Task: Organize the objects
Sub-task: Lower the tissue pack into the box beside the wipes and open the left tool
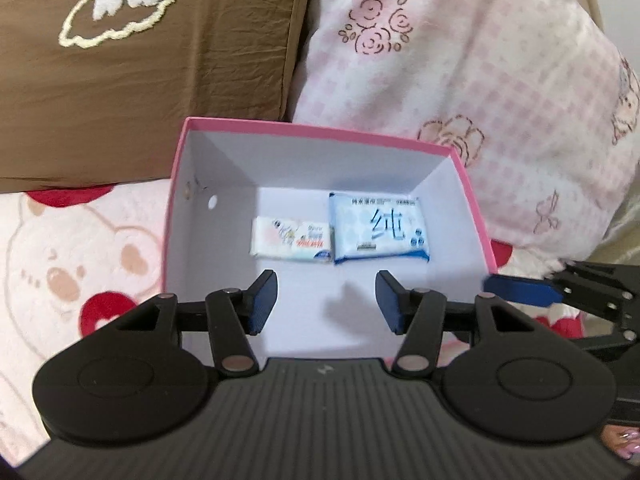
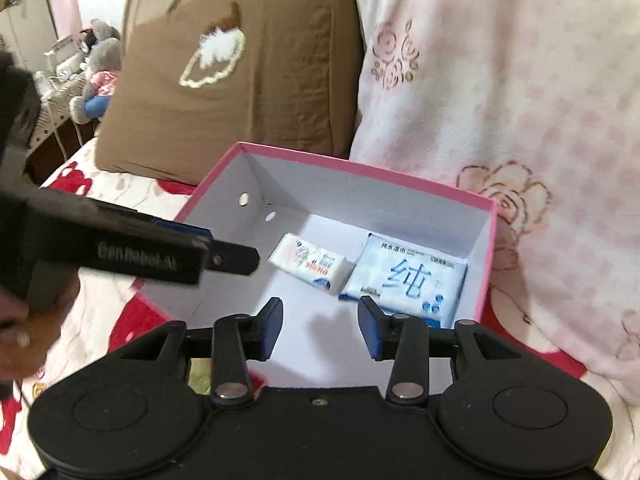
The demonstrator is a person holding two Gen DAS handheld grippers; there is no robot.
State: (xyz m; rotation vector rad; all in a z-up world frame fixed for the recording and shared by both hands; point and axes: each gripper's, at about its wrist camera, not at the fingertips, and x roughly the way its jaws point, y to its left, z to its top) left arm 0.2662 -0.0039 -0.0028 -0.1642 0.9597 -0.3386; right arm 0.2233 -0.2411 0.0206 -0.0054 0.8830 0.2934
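A pink box with a white inside sits open on the bed; it also shows in the right wrist view. Inside lie a small white tissue pack and, to its right, a larger blue wet-wipe pack. My left gripper is open and empty above the box's near side. My right gripper is open and empty over the near edge, just short of the blue pack. The right gripper's blue finger shows at the right in the left wrist view.
A brown pillow leans behind the box on the left, a pink floral quilt on the right. The bed sheet has red and pink prints. Plush toys stand at the far left.
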